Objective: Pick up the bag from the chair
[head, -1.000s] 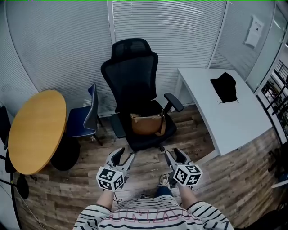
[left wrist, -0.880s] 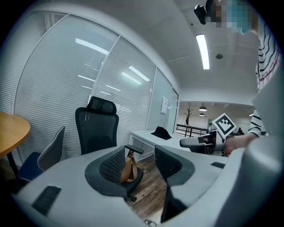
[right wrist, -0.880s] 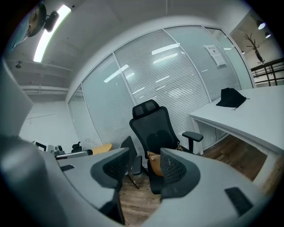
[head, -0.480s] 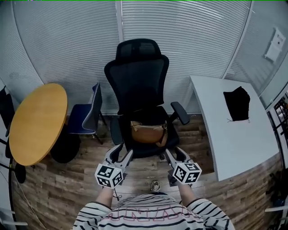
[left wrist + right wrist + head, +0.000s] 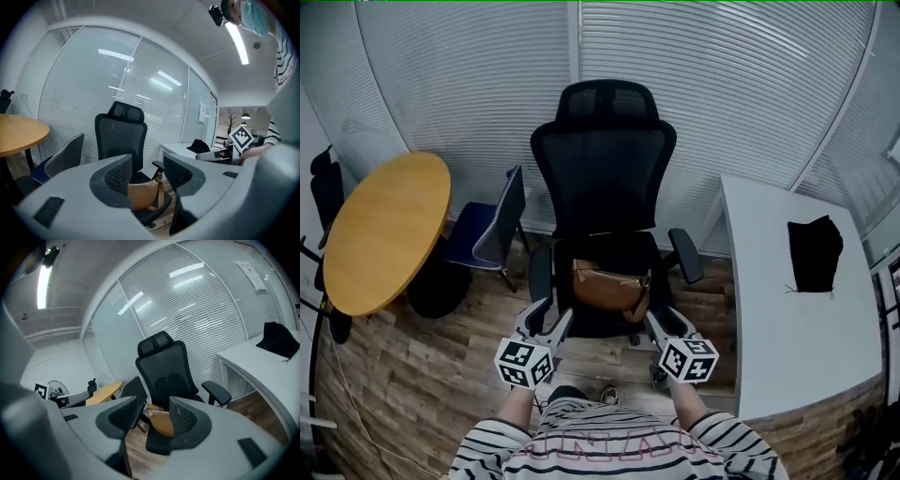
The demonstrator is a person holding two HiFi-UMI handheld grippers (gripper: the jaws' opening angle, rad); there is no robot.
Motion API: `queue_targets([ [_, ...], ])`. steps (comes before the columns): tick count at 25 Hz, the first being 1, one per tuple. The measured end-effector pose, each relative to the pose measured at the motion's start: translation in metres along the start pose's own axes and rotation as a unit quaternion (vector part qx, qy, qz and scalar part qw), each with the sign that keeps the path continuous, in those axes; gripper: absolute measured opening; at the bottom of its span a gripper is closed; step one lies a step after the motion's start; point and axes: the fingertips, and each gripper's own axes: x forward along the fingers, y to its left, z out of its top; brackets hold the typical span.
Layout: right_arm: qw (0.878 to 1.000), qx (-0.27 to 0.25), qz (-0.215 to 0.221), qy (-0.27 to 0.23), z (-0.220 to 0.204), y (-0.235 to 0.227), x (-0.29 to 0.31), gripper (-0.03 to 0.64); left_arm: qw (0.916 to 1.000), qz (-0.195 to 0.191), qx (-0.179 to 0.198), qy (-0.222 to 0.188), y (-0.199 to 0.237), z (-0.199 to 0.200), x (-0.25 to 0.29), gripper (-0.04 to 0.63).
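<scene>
Clearly the reach is in hand: left gripper [image 5: 551, 315] and right gripper [image 5: 666, 321] hover at lower centre, fingers wide and empty, short of the chair [image 5: 605, 178]; next, advance and close on the bag [image 5: 609, 289].

Cool, even indoor light fills the room. In the gripper views a ceiling strip light [image 5: 236, 42] glares white, and its streaks reflect off the glass wall [image 5: 115, 55]. Wide-angle lenses bow the blinds [image 5: 722, 84] toward the edges, and the gripper views' corners go black. The near fingers [image 5: 115, 180] look soft. The black chair [image 5: 605, 187] shows little detail.
</scene>
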Motion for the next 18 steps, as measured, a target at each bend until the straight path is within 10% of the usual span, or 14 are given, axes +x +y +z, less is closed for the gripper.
queue_targets([
  [18,0.996,0.031,-0.072,0.04,-0.009,-0.049,0.087,0.209,0.9975,0.015,-0.03,0.062,0.101,-0.026,0.081,0.187],
])
